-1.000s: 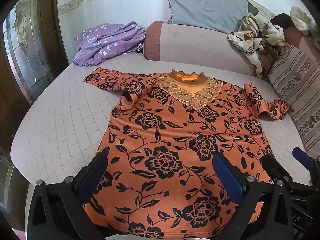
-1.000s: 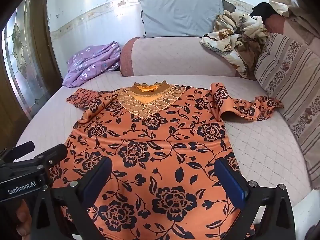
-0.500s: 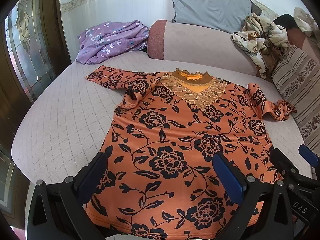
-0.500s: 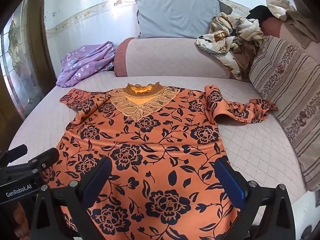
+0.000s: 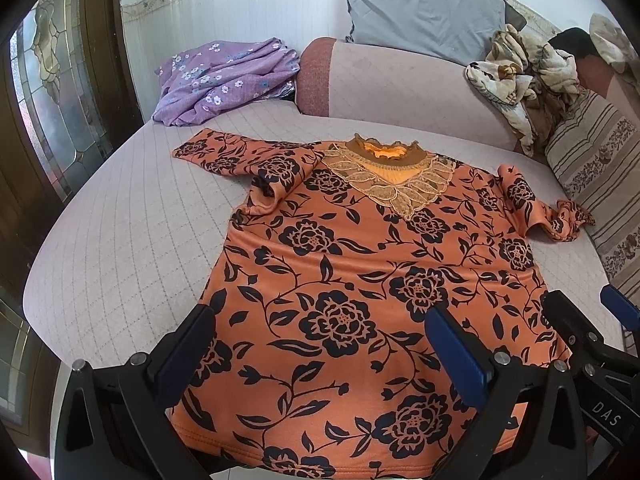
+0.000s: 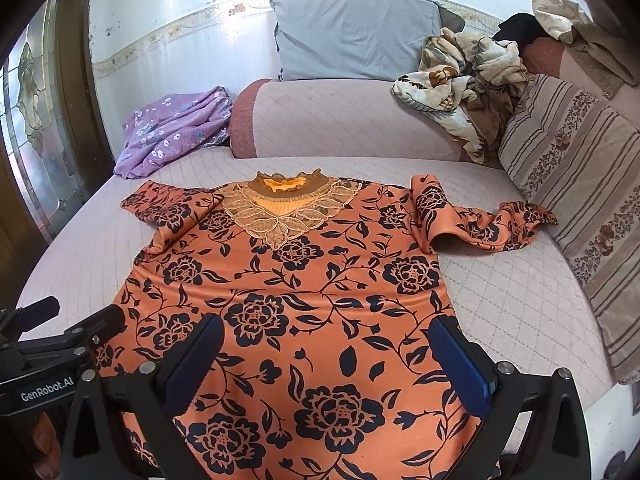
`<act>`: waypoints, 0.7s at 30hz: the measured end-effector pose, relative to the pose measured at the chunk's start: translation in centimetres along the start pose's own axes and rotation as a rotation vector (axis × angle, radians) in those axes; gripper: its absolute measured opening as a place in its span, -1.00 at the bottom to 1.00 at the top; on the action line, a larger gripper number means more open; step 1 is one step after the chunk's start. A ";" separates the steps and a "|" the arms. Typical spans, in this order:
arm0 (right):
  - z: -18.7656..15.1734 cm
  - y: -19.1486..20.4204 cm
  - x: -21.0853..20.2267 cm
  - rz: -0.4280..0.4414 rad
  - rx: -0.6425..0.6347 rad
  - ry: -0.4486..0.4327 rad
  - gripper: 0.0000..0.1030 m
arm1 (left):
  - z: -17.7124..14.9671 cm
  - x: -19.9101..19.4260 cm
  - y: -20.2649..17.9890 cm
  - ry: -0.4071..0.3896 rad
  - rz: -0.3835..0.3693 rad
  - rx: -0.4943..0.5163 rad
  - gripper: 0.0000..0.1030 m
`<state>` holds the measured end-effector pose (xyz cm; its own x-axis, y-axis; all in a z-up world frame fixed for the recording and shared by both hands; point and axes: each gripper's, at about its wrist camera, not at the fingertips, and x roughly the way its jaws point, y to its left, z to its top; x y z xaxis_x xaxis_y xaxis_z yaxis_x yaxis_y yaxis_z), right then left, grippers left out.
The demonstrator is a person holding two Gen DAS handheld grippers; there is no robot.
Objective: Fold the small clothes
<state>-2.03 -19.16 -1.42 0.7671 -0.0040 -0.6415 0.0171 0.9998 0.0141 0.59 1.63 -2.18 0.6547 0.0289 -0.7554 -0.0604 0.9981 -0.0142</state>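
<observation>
1. Far left: stained-glass door panel (image 5: 48, 120) beside the bed (image 5: 120, 232), with its pale quilted cover.
2. Back left corner of the bed: crumpled purple floral cloth (image 5: 224, 76), well apart from the blouse.
3. Left claw (image 5: 320, 344): spread wide, nothing held, both blue-padded fingers (image 5: 456, 354) hovering low over the hem area of the orange floral blouse (image 5: 360, 272).
4. Centre of the bed: blouse lying flat, front up, lace collar (image 5: 394, 184) toward the bolster (image 5: 400, 88), hem toward the cameras. Left sleeve (image 5: 240, 156) stretched out and partly bunched at the shoulder; right sleeve (image 6: 480, 220) folded over and crumpled, its cuff near the striped cushion (image 6: 572, 208).
5. Behind the bolster: grey pillow (image 6: 352, 36) leaning on the wall.
6. Right claw (image 6: 328, 354): likewise wide open and empty, poised above the lower right half of the blouse; left claw's body visible at its left edge.
7. Back right: heap of cream patterned fabric (image 6: 460, 84) on the bolster's end, next to the striped cushion.
</observation>
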 end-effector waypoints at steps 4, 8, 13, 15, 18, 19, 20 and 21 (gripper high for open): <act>0.2 0.1 -0.1 0.000 -0.002 -0.006 1.00 | 0.0 0.0 0.0 -0.001 0.002 0.000 1.00; 0.2 0.1 -0.2 0.002 -0.002 -0.010 1.00 | 0.0 -0.1 0.0 -0.002 0.002 -0.001 1.00; 0.2 0.1 -0.3 0.005 -0.001 -0.010 1.00 | 0.0 -0.1 0.0 0.000 0.001 0.000 1.00; 0.1 0.2 -0.2 0.006 -0.002 -0.007 1.00 | 0.0 -0.2 0.0 0.000 0.001 -0.002 1.00; 0.1 0.2 -0.1 0.009 -0.005 -0.006 1.00 | 0.0 -0.1 0.1 0.003 0.001 0.000 1.00; 0.1 0.2 -0.1 0.013 -0.003 -0.004 1.00 | 0.0 -0.1 0.0 0.005 0.001 0.000 1.00; 0.1 0.2 -0.1 0.017 0.000 -0.003 1.00 | 0.0 0.0 0.0 0.007 0.001 0.000 1.00; 0.0 0.2 0.0 0.018 0.001 -0.001 1.00 | 0.0 0.0 0.0 0.010 0.000 0.001 1.00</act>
<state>-2.01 -19.00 -1.37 0.7680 0.0136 -0.6403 0.0040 0.9997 0.0260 0.57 1.62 -2.22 0.6469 0.0285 -0.7620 -0.0600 0.9981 -0.0135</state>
